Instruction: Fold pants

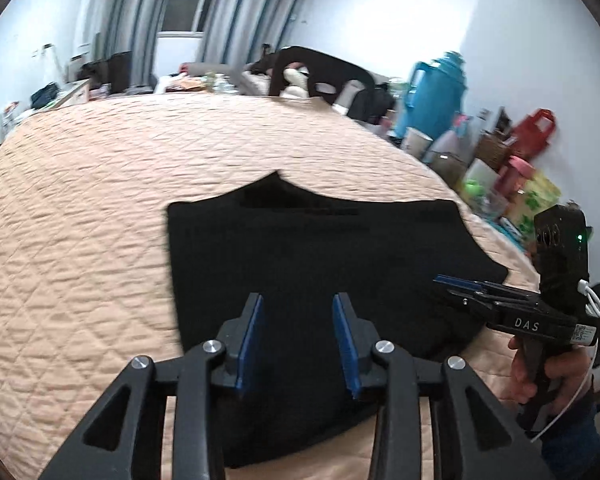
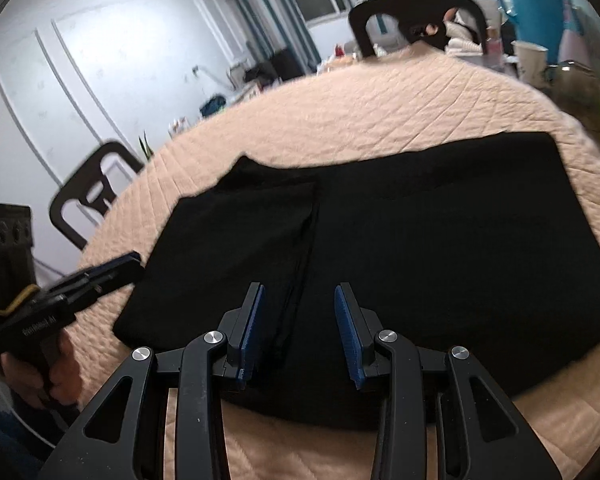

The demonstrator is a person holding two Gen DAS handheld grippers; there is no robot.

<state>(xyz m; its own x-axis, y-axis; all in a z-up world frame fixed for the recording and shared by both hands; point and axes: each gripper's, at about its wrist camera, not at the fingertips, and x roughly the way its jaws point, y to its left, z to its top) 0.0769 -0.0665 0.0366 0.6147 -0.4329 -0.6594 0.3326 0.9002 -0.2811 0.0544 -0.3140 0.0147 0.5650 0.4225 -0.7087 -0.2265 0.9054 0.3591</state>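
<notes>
while the black pants point(image 2: 400, 248) lie folded flat on the peach quilt point(image 1: 100, 200), filling the middle toward six o'clock, the left gripper point(image 1: 298, 336) and right gripper point(image 2: 300, 332) hover over them, jaws apart, holding nothing.

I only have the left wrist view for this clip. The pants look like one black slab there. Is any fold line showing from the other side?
Observer: Yes. In the right wrist view a seam runs down the pants, with a folded layer lying left of it.
Reviewer: Is the right gripper holding cloth?
Observer: No. The right gripper has its jaws apart above the pants, nothing between them.
Reviewer: Anything left of the quilt I can't see?
Observer: A dark chair stands beside the quilt, by the white wall.
</notes>
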